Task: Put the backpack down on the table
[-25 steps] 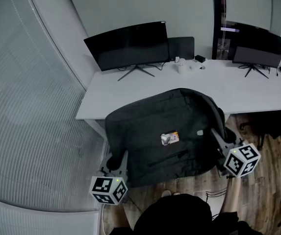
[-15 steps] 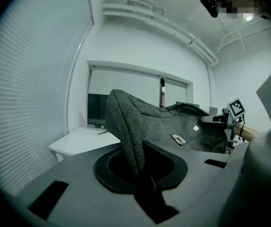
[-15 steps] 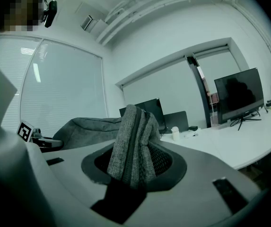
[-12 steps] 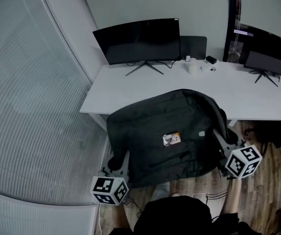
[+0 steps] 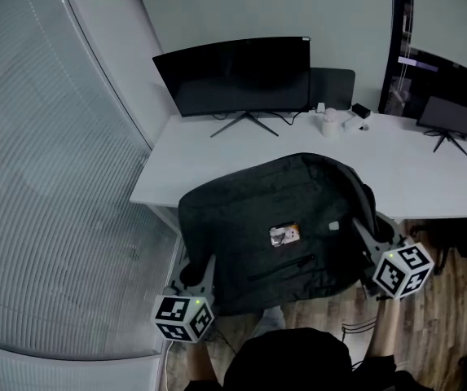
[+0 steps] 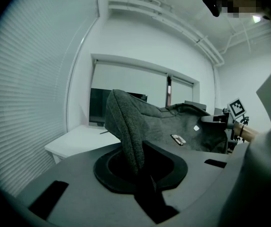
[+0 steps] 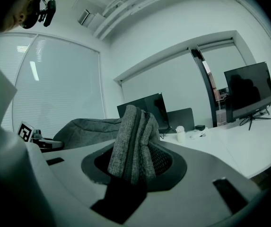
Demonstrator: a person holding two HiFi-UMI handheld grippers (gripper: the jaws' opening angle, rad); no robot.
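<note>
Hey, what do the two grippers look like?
Both look alike: the left gripper and right gripper have grey bodies with dark jaws, each carrying a white cube printed with black square markers. The person wears a dark top.

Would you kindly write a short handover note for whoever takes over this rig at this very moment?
Left claw: shut on the fabric at the near left corner of the backpack.
Right claw: shut on a thick fold at the backpack's right edge.
Backpack: held up between both claws, front face up, far end over the near edge of the table; contact with the table cannot be told.
Done: backpack lifted and at the table.
Left: carry it fully over the bare tabletop in front of the monitor, lower it, open both claws.
</note>
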